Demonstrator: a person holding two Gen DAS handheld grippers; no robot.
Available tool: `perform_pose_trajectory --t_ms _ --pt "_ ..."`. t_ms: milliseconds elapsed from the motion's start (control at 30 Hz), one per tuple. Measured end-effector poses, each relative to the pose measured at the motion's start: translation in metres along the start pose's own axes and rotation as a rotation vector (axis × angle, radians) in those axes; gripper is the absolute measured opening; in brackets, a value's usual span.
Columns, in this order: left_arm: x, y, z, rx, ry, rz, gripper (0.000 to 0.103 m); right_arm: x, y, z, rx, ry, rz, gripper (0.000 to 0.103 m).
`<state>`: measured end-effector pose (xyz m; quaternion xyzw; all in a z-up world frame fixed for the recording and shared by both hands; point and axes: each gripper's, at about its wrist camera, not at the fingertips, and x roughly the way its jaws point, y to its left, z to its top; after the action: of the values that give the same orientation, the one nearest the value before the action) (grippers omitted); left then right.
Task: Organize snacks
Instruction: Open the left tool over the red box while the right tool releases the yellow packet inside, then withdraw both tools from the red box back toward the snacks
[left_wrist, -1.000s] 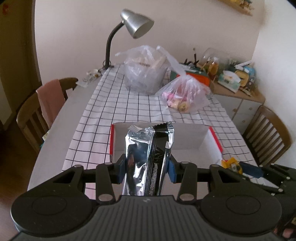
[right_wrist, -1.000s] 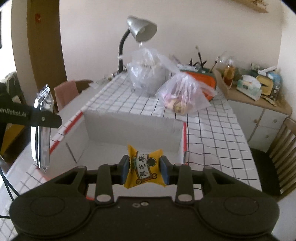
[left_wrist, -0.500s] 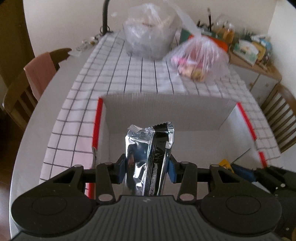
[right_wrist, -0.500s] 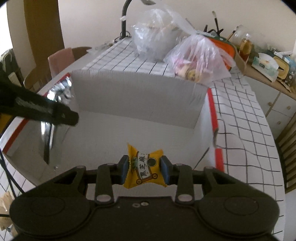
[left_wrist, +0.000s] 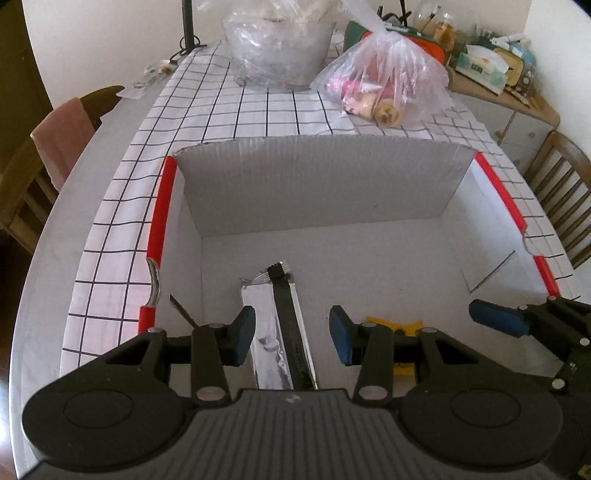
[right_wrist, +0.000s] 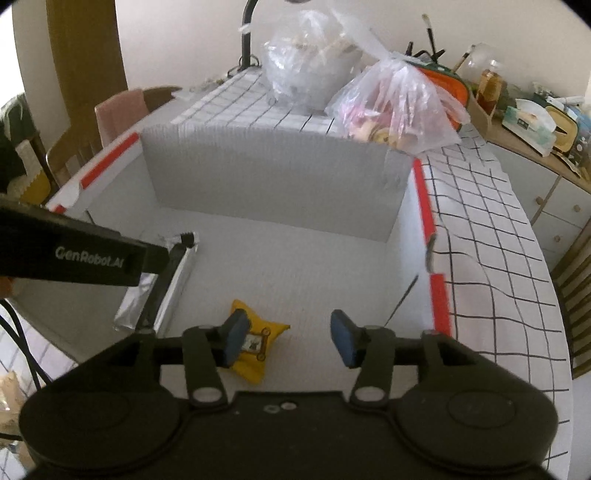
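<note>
A white cardboard box (left_wrist: 317, 184) with red-taped rims stands open on the checked tablecloth; it also shows in the right wrist view (right_wrist: 273, 184). A silver and black snack packet (left_wrist: 280, 332) lies flat on the box floor between the open jaws of my left gripper (left_wrist: 291, 334); it also shows in the right wrist view (right_wrist: 159, 284). A small yellow snack pack (right_wrist: 255, 347) lies on the box floor beside the left finger of my open right gripper (right_wrist: 288, 341); it also shows in the left wrist view (left_wrist: 395, 325). Both grippers hang over the box, empty.
Two clear plastic bags of snacks (left_wrist: 384, 85) (left_wrist: 277, 48) sit behind the box. A lamp stem (left_wrist: 188, 22) stands at the back left. Wooden chairs (left_wrist: 561, 192) (left_wrist: 44, 158) flank the table. A cluttered side cabinet (right_wrist: 532, 122) is at the right.
Both grippers dropped into the box and opened. The silver packet and the yellow pack left the jaws and now lie on the box floor.
</note>
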<state>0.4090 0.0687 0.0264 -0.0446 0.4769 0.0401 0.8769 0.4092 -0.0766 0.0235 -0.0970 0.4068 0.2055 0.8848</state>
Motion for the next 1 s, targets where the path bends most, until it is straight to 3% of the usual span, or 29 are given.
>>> perform_pose_trajectory --t_ms 133,300,433,667,800,1000 --pt "-0.016 0.001 -0.001 -0.004 -0.033 -0.008 0.047 -0.026 -0.004 0.002 0.021 -0.057 0.016 0.070" --pt "-0.046 0.001 -0.006 -0.019 -0.089 -0.024 0.058 -0.056 -0.007 -0.001 0.034 -0.103 0.029 0.076" --pt "-0.070 0.001 -0.014 -0.027 -0.128 -0.034 0.060 -0.083 -0.007 -0.006 0.041 -0.141 0.037 0.085" --pt "-0.113 0.003 -0.035 -0.029 -0.190 -0.037 0.067 -0.126 -0.007 -0.023 0.047 -0.181 0.058 0.089" --pt "-0.137 0.007 -0.050 -0.044 -0.222 -0.039 0.075 -0.151 -0.006 -0.035 0.047 -0.211 0.073 0.101" --pt "-0.168 0.014 -0.075 -0.046 -0.265 -0.047 0.082 -0.178 0.001 -0.055 0.030 -0.231 0.095 0.103"
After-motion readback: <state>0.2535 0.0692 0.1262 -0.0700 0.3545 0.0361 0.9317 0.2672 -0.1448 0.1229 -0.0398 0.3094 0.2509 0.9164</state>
